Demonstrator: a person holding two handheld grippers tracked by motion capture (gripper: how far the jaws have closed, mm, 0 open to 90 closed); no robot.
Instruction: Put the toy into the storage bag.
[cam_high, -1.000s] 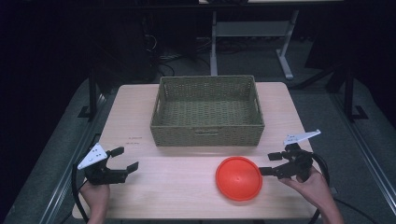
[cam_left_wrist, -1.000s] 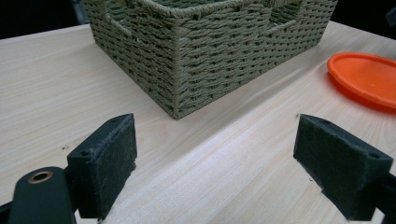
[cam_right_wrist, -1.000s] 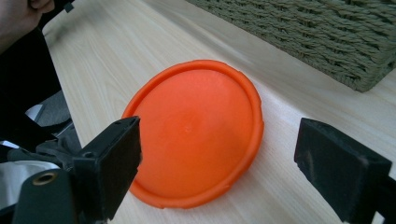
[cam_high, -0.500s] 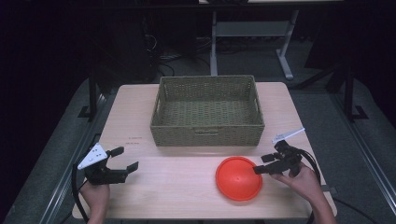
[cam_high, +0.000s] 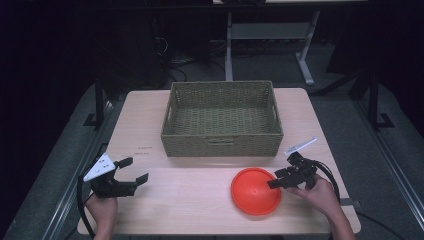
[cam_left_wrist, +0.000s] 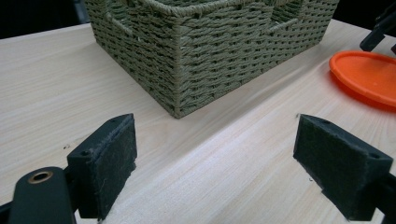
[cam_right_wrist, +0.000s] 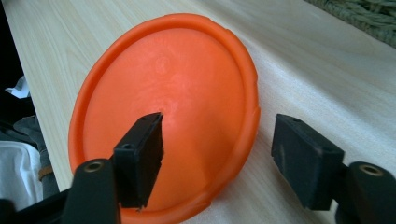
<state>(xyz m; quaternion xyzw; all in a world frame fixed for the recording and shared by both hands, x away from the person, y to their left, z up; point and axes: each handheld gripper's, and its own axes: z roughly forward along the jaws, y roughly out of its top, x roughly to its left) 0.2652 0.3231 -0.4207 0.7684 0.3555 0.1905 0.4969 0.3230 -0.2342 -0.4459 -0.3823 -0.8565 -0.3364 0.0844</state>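
Wood table (cam_high: 190, 210) | right gripper (cam_high: 278, 179) closing, unclamped, straddling orange plate (cam_high: 255, 191) rim | left gripper (cam_high: 134, 170) gaping, far from plate

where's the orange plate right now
In the high view the orange plate lies flat on the table, near its front right, just in front of the wicker basket.

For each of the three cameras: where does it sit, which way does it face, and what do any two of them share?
High view: above the person's side, facing forward and down on the table; both hands and forearms show.
Left gripper view: on the left hand-held gripper, facing the wicker basket; its two open jaws show.
Right gripper view: on the right hand-held gripper, facing the orange disc; one jaw over the disc, one beside its rim.
Shared: all three show the disc.
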